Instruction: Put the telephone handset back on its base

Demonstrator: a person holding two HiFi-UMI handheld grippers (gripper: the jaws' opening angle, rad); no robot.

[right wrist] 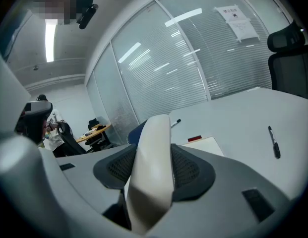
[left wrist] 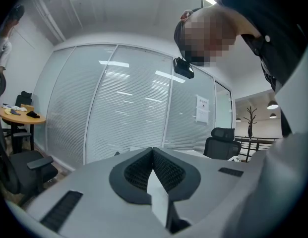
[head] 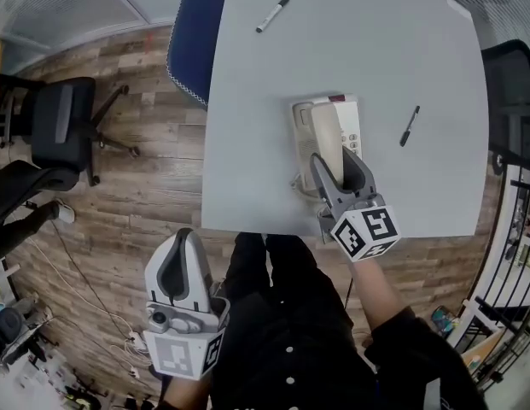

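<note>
A cream telephone handset [head: 327, 135] lies lengthwise over the left half of its base [head: 357, 125], near the front edge of the white table [head: 247, 143]. My right gripper [head: 333, 156] is shut on the handset's near end, one jaw on each side. In the right gripper view the handset [right wrist: 153, 167] stands between the dark pads [right wrist: 191, 168], with the base [right wrist: 206, 145] just beyond it. Whether the handset touches the base I cannot tell. My left gripper [head: 181, 248] hangs off the table at the lower left. In its own view the left gripper [left wrist: 153, 155] is shut on nothing.
Two black markers lie on the table, one at the far left [head: 272, 14] and one right of the base [head: 410, 126]. A blue chair [head: 192, 45] is tucked at the table's left edge. Black office chairs stand at left [head: 64, 126] and right [head: 512, 101].
</note>
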